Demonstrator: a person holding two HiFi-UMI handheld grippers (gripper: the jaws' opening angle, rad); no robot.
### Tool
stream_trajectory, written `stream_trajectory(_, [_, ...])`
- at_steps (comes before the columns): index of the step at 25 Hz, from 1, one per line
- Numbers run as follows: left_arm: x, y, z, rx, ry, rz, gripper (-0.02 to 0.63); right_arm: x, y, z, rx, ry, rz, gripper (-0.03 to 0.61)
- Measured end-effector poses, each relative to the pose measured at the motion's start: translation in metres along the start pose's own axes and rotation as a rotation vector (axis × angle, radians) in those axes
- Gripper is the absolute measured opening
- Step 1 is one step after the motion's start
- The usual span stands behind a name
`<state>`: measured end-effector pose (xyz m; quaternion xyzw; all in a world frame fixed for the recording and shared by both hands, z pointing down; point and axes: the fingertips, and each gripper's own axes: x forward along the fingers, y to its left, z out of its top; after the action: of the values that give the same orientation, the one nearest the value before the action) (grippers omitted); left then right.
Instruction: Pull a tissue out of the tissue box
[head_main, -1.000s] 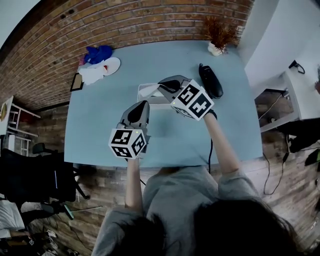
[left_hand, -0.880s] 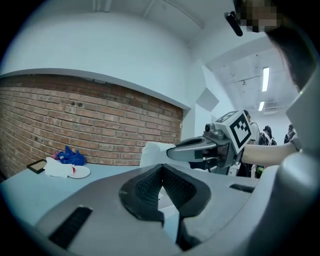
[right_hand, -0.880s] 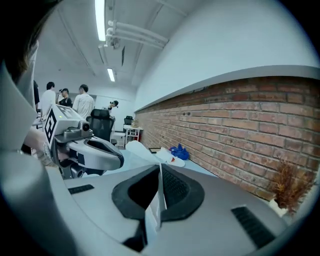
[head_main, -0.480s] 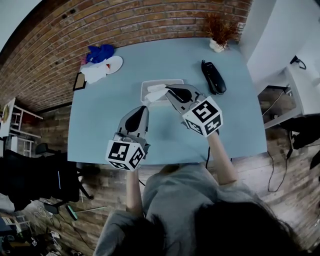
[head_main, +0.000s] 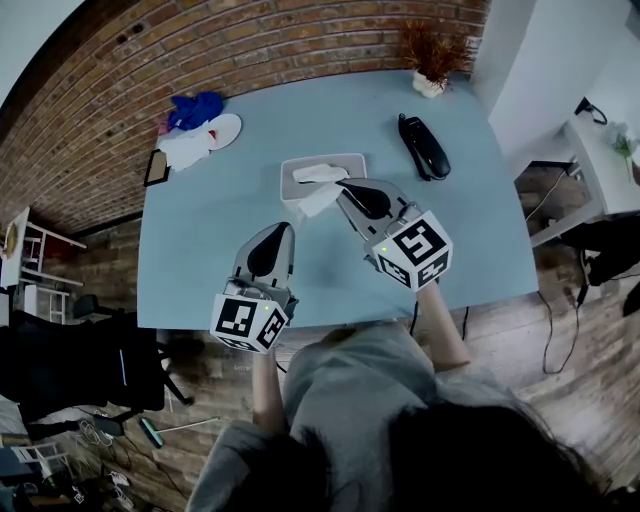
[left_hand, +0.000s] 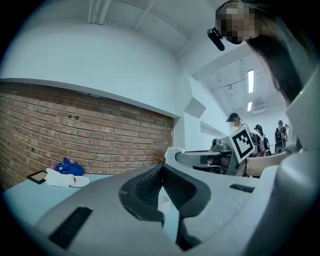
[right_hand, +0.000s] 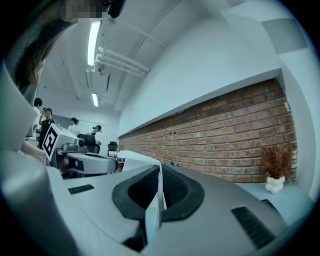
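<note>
1 tissue (head_main: 318, 200) pinched in R gripper (head_main: 341, 186) | tissue box (head_main: 288, 182): more inside | L gripper (head_main: 283, 229) pressed together

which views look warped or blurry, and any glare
Head view: fisheye bows the table edges, light is even. Left gripper view: dark round vignette, left tongs up close look soft. Right gripper view: same vignette, ceiling lamp blown out.

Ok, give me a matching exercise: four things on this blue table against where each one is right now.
Things:
1 white paper tissue
2 white rectangular tissue box
3 black elongated device
4 crumpled blue cloth

Places:
A far left corner of the blue table
B pinched in the right gripper
C middle of the table
D right of the box, lying alone

Pairs: 1-B, 2-C, 3-D, 4-A
</note>
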<state>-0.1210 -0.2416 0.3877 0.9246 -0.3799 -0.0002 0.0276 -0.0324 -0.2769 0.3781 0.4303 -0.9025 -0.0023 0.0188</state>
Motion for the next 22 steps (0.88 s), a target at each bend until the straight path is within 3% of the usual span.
stream_trajectory(22, [0.007,0.004,-0.006,0.022,0.019,-0.045,0.003,0.001,0.002,-0.011,-0.007,0.004,-0.051,0.000])
